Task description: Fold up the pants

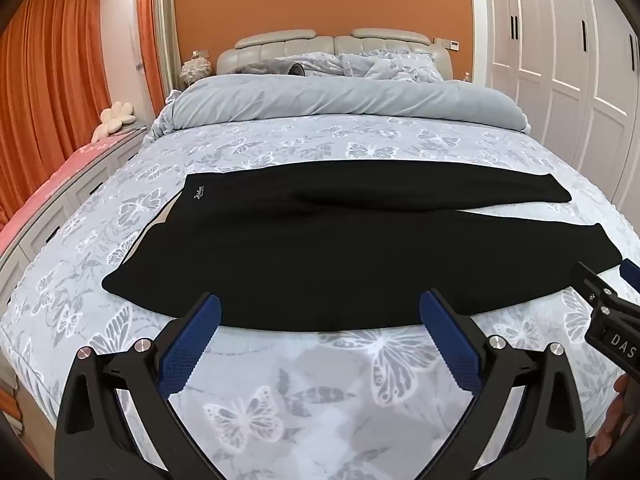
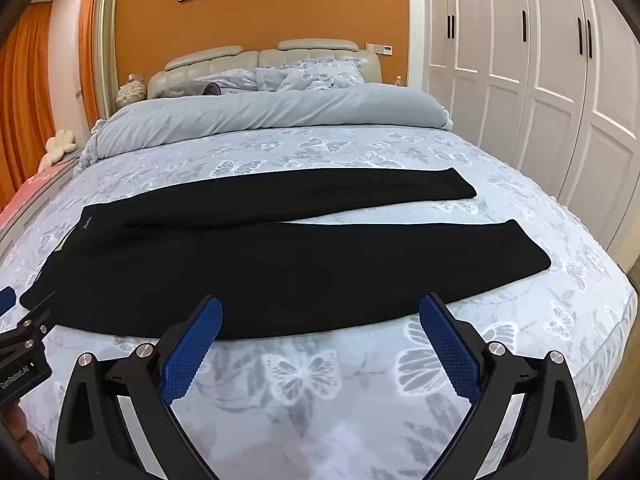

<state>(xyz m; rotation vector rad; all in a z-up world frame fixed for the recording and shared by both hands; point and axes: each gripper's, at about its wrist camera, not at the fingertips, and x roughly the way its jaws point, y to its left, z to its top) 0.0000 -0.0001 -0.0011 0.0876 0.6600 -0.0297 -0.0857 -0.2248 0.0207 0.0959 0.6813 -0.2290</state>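
Black pants [image 1: 320,248] lie flat across the bed [image 1: 320,380], legs spread for folding; both the left hand-held gripper [image 1: 320,320] and right hand-held gripper [image 2: 320,320] hover wide and empty at the near edge.

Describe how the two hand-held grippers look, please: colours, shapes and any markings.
Both the left gripper and the right gripper have black angular frames, silver round bolts and blue textured pads on the jaws. White lettering marks each body, only partly readable.

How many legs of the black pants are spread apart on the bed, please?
2: the far black pant leg lies nearer the headboard, the near black pant leg lies just ahead of both tools. None seems hidden.
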